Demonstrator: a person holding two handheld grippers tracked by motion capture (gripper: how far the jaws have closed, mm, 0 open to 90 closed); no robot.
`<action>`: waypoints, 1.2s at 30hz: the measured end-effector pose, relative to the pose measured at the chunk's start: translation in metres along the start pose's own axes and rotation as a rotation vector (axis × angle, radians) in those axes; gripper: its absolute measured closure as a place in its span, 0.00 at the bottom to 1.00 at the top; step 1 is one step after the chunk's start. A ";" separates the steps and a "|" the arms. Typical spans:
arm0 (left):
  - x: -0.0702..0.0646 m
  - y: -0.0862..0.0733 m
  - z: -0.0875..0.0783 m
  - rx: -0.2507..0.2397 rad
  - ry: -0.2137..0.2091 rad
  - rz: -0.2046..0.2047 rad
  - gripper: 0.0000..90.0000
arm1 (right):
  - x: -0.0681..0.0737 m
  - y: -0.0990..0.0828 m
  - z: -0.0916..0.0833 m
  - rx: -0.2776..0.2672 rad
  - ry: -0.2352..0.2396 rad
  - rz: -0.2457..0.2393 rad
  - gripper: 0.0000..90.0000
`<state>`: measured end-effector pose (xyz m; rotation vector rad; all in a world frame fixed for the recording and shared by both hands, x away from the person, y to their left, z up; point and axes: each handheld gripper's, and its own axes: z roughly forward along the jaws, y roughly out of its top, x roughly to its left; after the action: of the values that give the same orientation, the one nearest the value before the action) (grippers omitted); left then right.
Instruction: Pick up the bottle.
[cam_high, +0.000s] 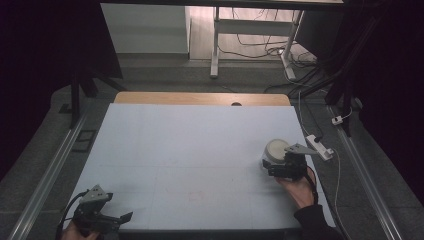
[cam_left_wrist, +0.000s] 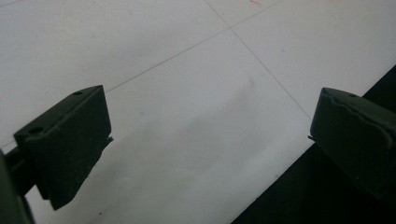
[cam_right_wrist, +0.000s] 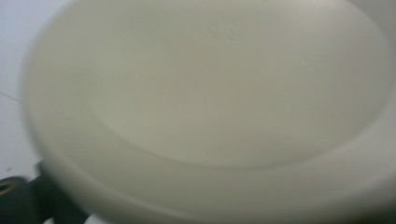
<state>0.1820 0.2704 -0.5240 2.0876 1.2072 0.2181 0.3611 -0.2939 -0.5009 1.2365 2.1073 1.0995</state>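
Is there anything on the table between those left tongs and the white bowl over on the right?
Nothing visible. The white mat lies bare between the left tongs, at the near left corner, and the bowl by the right tongs.

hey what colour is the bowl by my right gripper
Off-white, a plain creamy shade with no pattern. The bowl shows best in the right gripper view.

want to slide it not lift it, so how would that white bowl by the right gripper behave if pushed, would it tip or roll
The white bowl looks low, wide and rigid, sitting upright on the table, so it would likely slide rather than tip or roll. Its smooth, glossy-looking surface may be slippery against the right gripper. It could be ceramic, so possibly breakable near the table's edge.
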 end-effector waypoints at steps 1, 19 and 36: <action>0.000 0.000 0.000 0.001 -0.001 0.001 0.00 | 0.001 0.001 0.000 0.004 -0.004 -0.010 0.06; 0.000 0.000 0.000 0.006 -0.006 0.002 0.00 | 0.001 0.003 -0.003 0.009 -0.024 -0.018 0.07; 0.000 0.000 0.001 0.007 -0.008 -0.003 0.00 | 0.025 0.014 -0.008 -0.018 0.050 -0.095 0.07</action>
<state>0.1825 0.2700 -0.5243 2.0902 1.2080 0.2040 0.3501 -0.2711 -0.4842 1.0994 2.1653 1.1154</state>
